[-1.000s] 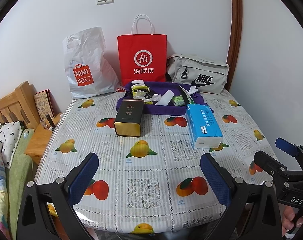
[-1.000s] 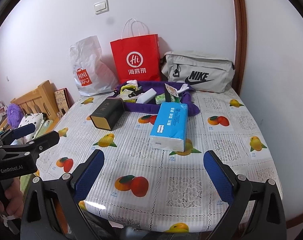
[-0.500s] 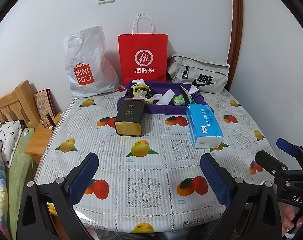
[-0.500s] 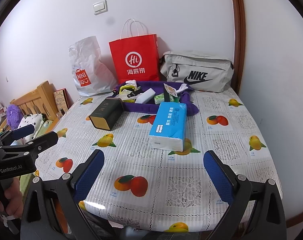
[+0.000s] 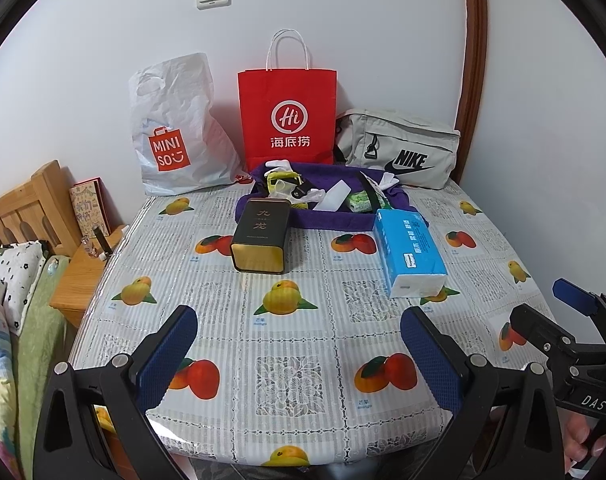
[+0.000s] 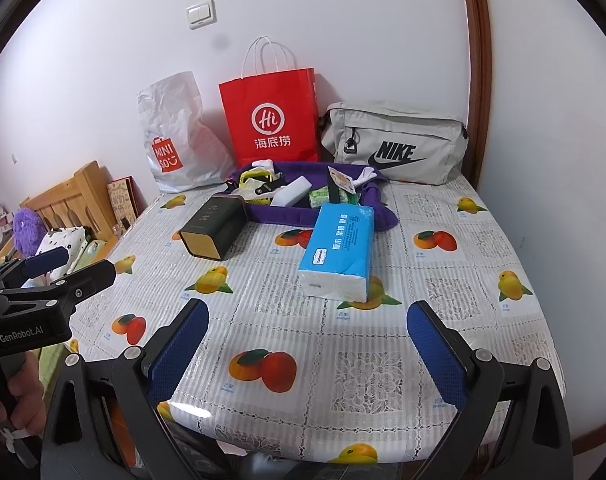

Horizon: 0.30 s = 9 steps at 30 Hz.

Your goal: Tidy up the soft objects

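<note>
Nothing has shifted: I hold both grippers, left gripper (image 5: 299, 344) and right gripper (image 6: 307, 338), spread wide over bare tablecloth (image 5: 299, 312), tissue pack (image 6: 337, 254) ahead; only the right view shows the purple plush (image 6: 29, 228).

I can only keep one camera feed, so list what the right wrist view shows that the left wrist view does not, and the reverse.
Only the right wrist view shows the purple plush toy by the bed and the left gripper from the side, open.

Only the left wrist view shows the wooden nightstand and the right gripper from the side, open.

Both show the blue tissue pack, dark tin, purple pouch, red bag, Miniso bag and Nike bag.
</note>
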Available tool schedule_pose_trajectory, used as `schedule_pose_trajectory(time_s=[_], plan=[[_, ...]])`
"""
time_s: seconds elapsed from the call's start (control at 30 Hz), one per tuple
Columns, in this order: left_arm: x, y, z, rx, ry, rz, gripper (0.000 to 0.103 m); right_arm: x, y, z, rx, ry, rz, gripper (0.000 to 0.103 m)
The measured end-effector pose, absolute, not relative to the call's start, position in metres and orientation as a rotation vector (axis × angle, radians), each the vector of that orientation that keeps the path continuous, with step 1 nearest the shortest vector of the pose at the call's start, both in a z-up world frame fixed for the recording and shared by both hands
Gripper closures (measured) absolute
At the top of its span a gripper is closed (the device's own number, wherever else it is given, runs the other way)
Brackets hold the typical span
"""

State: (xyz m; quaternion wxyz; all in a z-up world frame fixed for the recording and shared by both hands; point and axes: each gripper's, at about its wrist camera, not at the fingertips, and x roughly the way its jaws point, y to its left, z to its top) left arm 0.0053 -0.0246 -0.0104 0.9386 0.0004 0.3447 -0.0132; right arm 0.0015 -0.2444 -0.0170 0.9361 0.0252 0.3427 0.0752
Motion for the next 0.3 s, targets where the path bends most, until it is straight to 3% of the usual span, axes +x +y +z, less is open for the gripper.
schedule_pose_trajectory(time_s=[0.3], plan=[[0.0072,-0.0237,-0.0122,0.003,0.703,-0.019,0.000,0.0029,-0.2429,-0.0191,0.052,0.711,0.158,0.004]])
